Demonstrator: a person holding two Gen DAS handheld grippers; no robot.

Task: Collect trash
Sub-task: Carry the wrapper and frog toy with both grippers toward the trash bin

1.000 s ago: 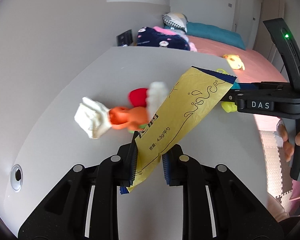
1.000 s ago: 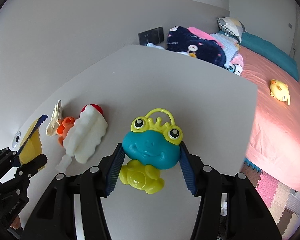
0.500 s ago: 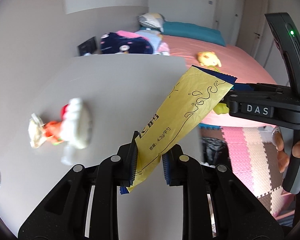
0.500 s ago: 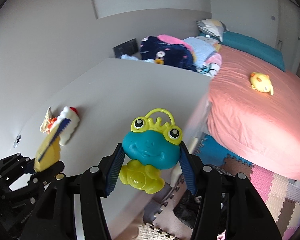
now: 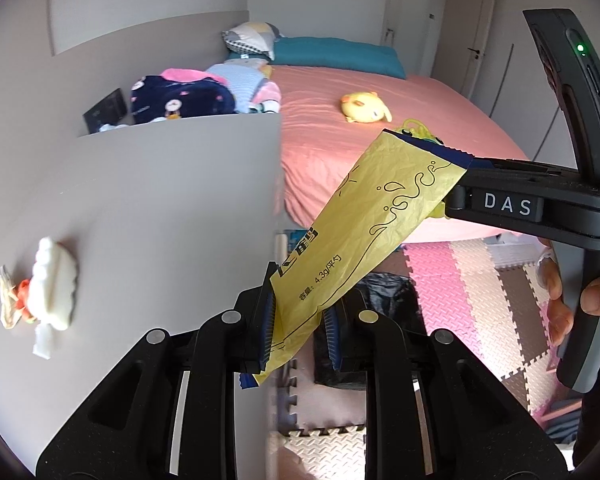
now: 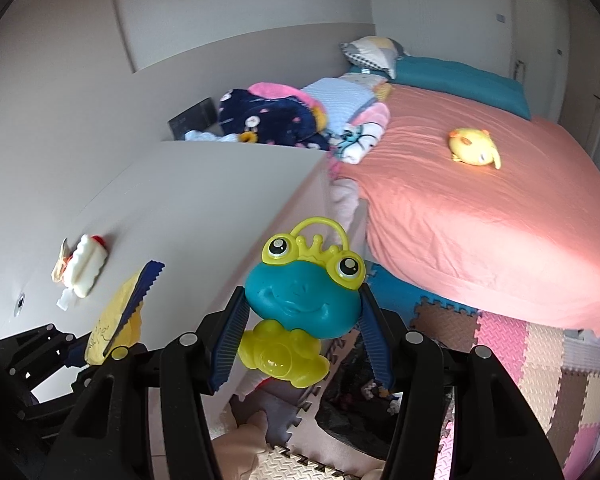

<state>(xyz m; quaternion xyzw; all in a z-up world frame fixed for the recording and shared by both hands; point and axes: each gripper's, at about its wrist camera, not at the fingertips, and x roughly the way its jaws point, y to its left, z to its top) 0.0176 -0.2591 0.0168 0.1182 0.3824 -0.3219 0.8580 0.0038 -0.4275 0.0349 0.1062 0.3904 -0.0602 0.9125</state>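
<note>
My left gripper (image 5: 298, 320) is shut on a long yellow wrapper (image 5: 364, 236) with a dark blue edge, which sticks up and to the right. That wrapper (image 6: 120, 316) also shows at the lower left of the right wrist view. My right gripper (image 6: 300, 332) is shut on a blue and yellow frog toy (image 6: 304, 292). Both grippers hang past the white table's edge (image 5: 274, 184), above a black bag (image 5: 376, 304) on the floor; the black bag (image 6: 352, 384) is partly hidden behind the frog. A white toy with red and orange bits (image 5: 54, 284) lies on the table.
A bed with a salmon sheet (image 6: 480, 208) holds a yellow plush (image 6: 474, 146), folded clothes (image 6: 276, 116) and pillows. Foam puzzle mats (image 5: 480, 280) cover the floor. A hand (image 5: 580, 300) grips the right gripper's handle.
Both grippers have swung right, off the table top and out over its edge, each keeping its hold. The toys on the table have slid to the left of view, and the floor mats and black bag came into sight.
</note>
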